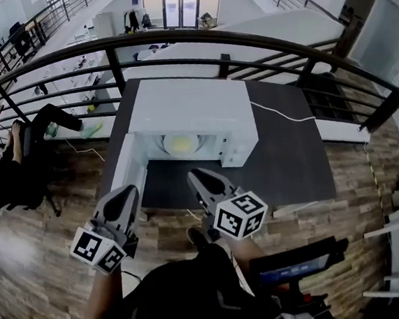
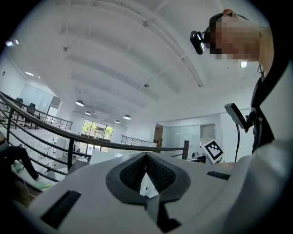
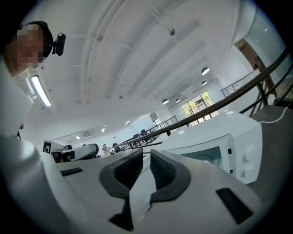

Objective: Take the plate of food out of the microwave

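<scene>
I am holding two grippers in front of a white microwave [image 1: 189,106]. The microwave sits in the middle of the head view, on a dark table [image 1: 290,157]. Its door [image 1: 126,175] hangs open toward the lower left. Inside I can see the plate of food [image 1: 181,144]. It is pale and round, with something yellow in the middle. It is on the floor of the microwave, and nothing is touching it.

My left gripper [image 1: 128,193] is in the lower left of the head view, just beside the open door. In the left gripper view its two dark tips are pressed together. It holds nothing.

My right gripper [image 1: 197,174] is in the lower middle of the head view, in front of the open microwave and a bit below it. In the right gripper view I see a thin gap between its two jaws, so they are open just a crack. Nothing is in the gap. In that view the microwave is on the right side.

Both grippers are apart from the plate.

A white cord [image 1: 279,112] lies on the table at the right of the microwave. A dark railing [image 1: 174,42] curves behind it.
</scene>
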{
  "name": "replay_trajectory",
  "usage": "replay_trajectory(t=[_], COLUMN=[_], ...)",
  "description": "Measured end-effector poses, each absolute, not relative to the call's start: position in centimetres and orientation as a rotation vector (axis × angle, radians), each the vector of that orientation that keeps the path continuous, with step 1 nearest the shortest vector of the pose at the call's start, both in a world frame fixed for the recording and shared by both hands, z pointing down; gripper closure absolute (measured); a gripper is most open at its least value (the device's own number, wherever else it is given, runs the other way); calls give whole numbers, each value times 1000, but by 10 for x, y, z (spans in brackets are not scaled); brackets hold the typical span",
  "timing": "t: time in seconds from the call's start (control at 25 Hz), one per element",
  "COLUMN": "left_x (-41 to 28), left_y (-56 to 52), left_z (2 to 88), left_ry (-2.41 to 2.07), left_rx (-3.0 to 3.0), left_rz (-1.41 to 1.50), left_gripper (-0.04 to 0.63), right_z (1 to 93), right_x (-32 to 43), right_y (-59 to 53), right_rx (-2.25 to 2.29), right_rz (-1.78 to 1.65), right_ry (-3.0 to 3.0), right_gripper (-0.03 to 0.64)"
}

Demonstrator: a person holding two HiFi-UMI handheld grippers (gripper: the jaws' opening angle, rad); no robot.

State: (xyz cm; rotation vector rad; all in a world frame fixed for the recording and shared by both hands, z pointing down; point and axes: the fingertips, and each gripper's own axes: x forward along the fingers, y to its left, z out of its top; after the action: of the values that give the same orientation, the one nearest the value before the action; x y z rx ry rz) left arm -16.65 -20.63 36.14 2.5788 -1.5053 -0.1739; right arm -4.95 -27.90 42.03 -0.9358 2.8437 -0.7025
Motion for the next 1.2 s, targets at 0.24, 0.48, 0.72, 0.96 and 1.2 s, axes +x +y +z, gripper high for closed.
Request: replay_trajectory(t=[0.24, 0.48, 0.72, 0.96, 1.2], left_x=[-174, -178, -188, -187, -200], left_y=[-230, -249, -264, -274, -281], left_z=[353, 345, 341, 345, 347], left_ry=[-1590, -1651, -1712, -1725, -1763], left_rx=[2566, 2566, 2551, 2546, 2518], left_rz=[-168, -117, -101, -49, -6], left_gripper=[592, 593, 593, 593, 592], right_z=[432, 473, 531, 603, 652], right_x=[-51, -50, -50, -51, -66], right_y=[-318, -354, -386, -405, -421], right_rx=[-884, -884, -900, -921, -942], right_rz=[-828, -1070, -1350, -1635, -1819], right_ry=[2767, 2611, 2450, 2274, 2119], right_gripper=[566, 543, 474, 408, 383])
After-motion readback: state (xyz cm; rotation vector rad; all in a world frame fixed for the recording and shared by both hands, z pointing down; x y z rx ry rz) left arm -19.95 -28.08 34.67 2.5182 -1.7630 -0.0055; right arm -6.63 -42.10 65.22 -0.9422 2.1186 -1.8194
